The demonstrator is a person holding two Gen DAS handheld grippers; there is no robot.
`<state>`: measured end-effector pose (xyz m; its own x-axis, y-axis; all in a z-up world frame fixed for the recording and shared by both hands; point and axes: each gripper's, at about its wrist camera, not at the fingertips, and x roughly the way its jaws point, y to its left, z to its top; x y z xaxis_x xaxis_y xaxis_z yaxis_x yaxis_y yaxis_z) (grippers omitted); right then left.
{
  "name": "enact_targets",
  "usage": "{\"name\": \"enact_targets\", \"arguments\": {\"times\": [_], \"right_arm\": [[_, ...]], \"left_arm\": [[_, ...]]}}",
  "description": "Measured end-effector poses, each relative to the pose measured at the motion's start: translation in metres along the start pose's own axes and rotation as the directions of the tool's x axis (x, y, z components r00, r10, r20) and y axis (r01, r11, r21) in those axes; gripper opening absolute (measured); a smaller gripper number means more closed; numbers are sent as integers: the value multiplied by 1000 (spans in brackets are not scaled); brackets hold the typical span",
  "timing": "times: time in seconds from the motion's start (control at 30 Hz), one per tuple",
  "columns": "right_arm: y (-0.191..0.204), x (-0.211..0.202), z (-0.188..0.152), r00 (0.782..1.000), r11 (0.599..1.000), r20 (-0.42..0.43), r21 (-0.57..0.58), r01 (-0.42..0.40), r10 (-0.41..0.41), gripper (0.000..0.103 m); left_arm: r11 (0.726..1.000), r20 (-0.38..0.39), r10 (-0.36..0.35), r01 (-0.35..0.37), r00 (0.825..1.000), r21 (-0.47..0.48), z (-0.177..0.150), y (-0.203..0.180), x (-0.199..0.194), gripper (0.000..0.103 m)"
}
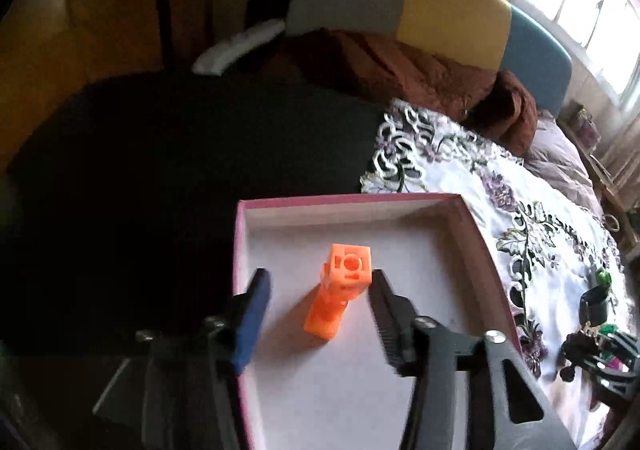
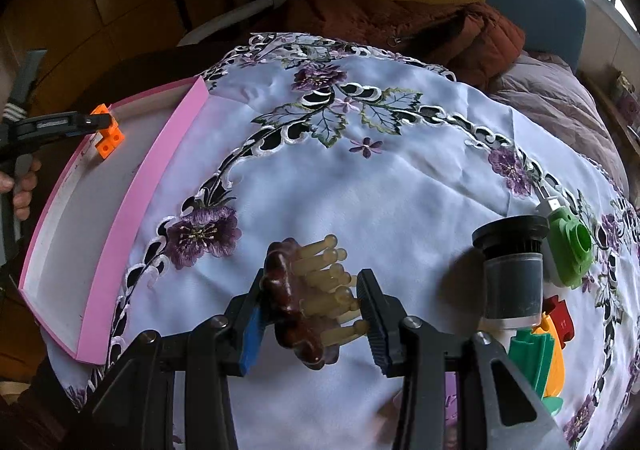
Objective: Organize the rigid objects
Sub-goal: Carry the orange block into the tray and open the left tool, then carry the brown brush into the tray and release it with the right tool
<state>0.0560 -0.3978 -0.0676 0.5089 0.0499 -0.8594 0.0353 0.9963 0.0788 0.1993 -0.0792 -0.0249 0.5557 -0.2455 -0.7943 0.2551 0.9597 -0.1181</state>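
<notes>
Gripping one dark brown massage brush (image 2: 298, 310) across its back and pale pegs, the right gripper (image 2: 312, 312) holds it just above the embroidered white tablecloth (image 2: 400, 186). The brush has a lobed, glossy back and a cluster of round-tipped cream pegs pointing right. To its right stand one black cylindrical filter (image 2: 512, 270), one green camera-shaped toy (image 2: 572, 250), and a small pile of red, yellow and green plastic pieces (image 2: 540, 346). At the left lies one pink-walled box (image 1: 472, 226) with a white floor. Inside it stands one orange block piece (image 1: 340, 290), squared, with round holes in its faces. The left gripper (image 1: 320, 282) straddles this piece, jaws parted, the pads apart from it. Beyond the cloth lies one brown quilted jacket (image 2: 400, 26).
</notes>
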Motion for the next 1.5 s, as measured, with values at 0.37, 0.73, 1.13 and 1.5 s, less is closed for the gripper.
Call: {"name": "enact_targets", "arguments": {"times": [0.37,0.73,1.13,1.5], "right_arm": [[5,0,-1,999,999,13,-24,30,-30,43],[7,0,-2,998,998,31,-31,58,-57,43],[3,0,-1,996,997,38,20,74,-74,43],[48,-45,31,989,1000,147,22,-12,8,42]], "left_arm": [[996,90,-1,-8,996,90,-83,-30,-83,73],[996,114,16,-26,993,83,-110,-35,-112,78],[997,93,7,-15,996,75,-117,-29,-113,78],[1000,72,2,-4,997,22,-123,-5,-107,78]]}}
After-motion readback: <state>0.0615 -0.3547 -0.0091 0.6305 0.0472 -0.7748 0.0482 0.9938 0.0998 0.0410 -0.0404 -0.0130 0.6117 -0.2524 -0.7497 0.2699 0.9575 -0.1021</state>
